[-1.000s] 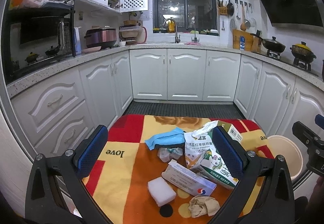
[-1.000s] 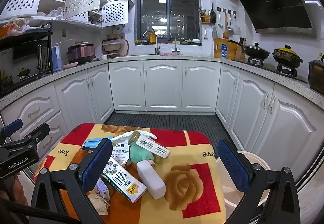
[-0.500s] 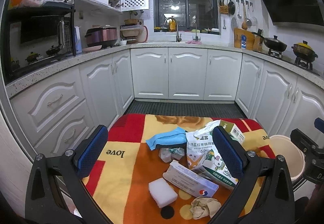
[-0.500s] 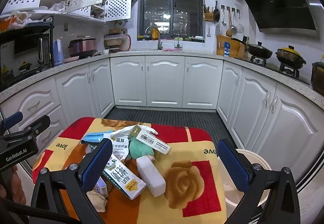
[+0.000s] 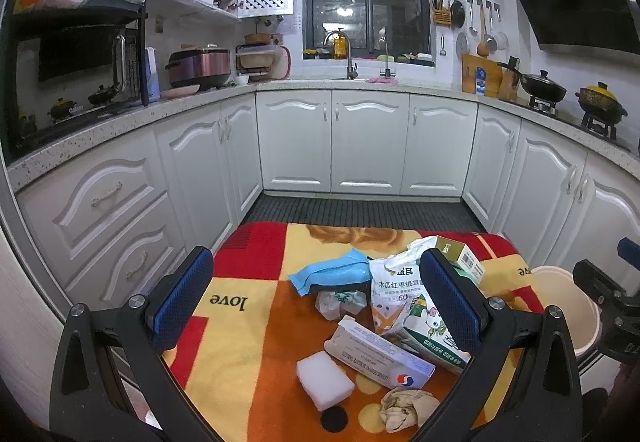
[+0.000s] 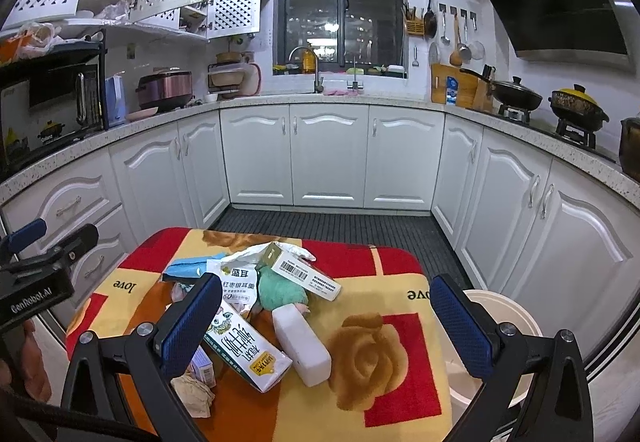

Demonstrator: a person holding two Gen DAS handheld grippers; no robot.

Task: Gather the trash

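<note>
**Both claws spread above the litter on the blanket-covered table**

The left gripper (image 5: 318, 306) hangs with its blue-padded fingers (image 5: 184, 296) spread wide, holding nothing. Between and below them lie a white foam block (image 5: 324, 380), a long white carton (image 5: 380, 352), a crumpled brown paper wad (image 5: 406, 408) and a blue plastic pouch (image 5: 330, 274), all on the red, orange and yellow patterned blanket (image 5: 236, 374).

The right gripper (image 6: 326, 326) is equally spread and empty. A green-and-white printed carton (image 6: 248, 350) lies just inside its left finger; a white rectangular block (image 6: 302, 344) sits between the fingers. The cream round plastic bin (image 6: 504, 312) stands beside the table, behind the right finger.
</note>
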